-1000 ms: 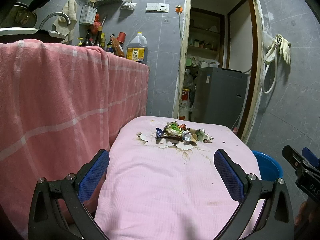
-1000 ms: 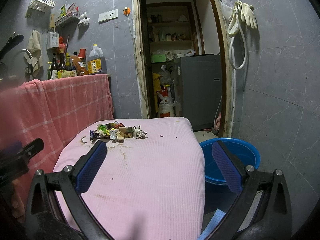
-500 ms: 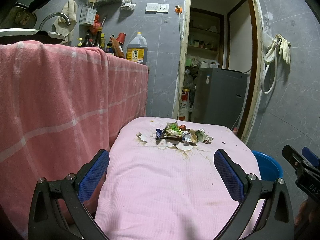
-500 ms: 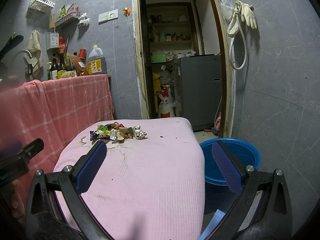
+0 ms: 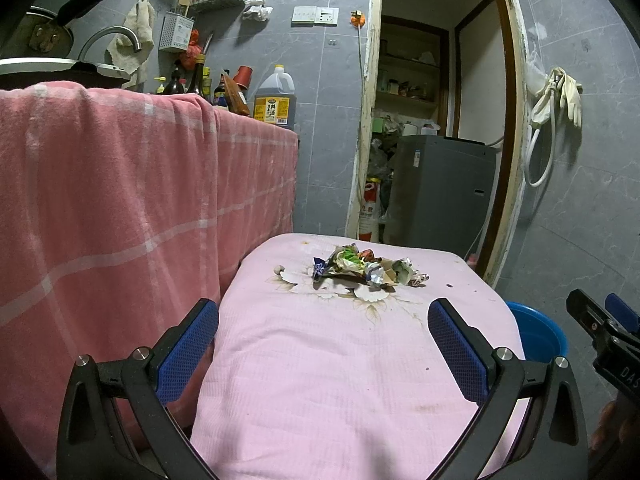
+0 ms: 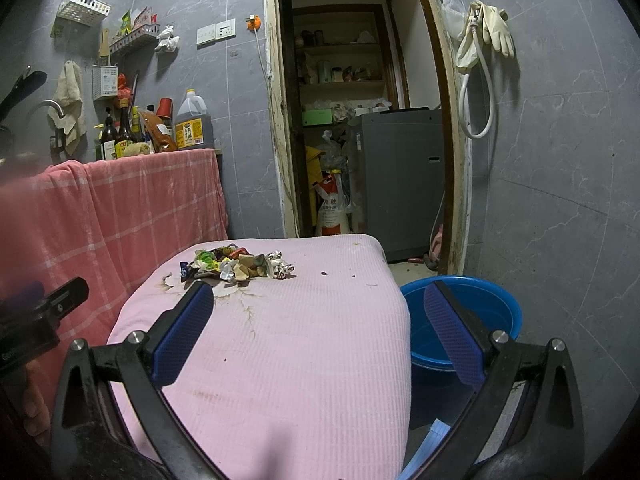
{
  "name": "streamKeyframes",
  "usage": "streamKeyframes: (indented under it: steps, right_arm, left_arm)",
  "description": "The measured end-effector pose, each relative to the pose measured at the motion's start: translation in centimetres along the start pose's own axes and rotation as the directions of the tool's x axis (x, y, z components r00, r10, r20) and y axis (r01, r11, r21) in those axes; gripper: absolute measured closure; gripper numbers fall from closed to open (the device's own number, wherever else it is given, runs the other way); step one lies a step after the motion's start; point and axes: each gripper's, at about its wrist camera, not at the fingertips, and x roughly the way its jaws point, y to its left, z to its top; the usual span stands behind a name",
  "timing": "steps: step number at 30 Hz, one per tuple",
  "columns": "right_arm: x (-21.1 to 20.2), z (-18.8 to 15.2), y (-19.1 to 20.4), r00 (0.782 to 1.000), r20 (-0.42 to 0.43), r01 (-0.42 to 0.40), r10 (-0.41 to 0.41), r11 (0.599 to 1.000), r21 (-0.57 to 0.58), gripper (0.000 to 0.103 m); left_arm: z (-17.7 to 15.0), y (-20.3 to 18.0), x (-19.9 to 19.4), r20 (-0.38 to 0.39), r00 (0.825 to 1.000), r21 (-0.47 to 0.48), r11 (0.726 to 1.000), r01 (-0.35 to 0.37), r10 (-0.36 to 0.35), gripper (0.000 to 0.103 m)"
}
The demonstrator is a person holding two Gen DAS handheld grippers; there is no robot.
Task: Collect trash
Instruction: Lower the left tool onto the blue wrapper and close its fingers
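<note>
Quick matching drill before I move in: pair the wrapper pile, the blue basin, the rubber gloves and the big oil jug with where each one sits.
Things:
1. wrapper pile
2. blue basin
3. rubber gloves
4. oil jug

Places:
A. hanging on the wall right of the doorway
B. on the counter draped in a pink checked cloth
C. on the far part of the pink-covered table
D. on the floor, right of the table

Pairs: 1-C, 2-D, 3-A, 4-B

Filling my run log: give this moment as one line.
left gripper: open, empty | right gripper: open, empty | wrapper pile: on pink cloth, untouched | blue tub: beside table
</note>
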Motion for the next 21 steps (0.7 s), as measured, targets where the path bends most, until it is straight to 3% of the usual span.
streamKeyframes:
  steps: [13,21]
  right_arm:
    - [-0.3,0.6,0.0,1.000,0.030,-0.002,0.002,1.000,-0.007,0.000]
    - [3.0,3.0,0.0,0.997,0.077,-0.018,0.019,1.000,-0.016,0.000]
  left_arm:
    - [1.2,0.6,0.7,0.022,1.000,0.002,1.000,-0.016,0.016,0.001]
    - [3.4,1.4,3.4,0.073,0.996,0.003,0.999,-0.043,0.043,0.001]
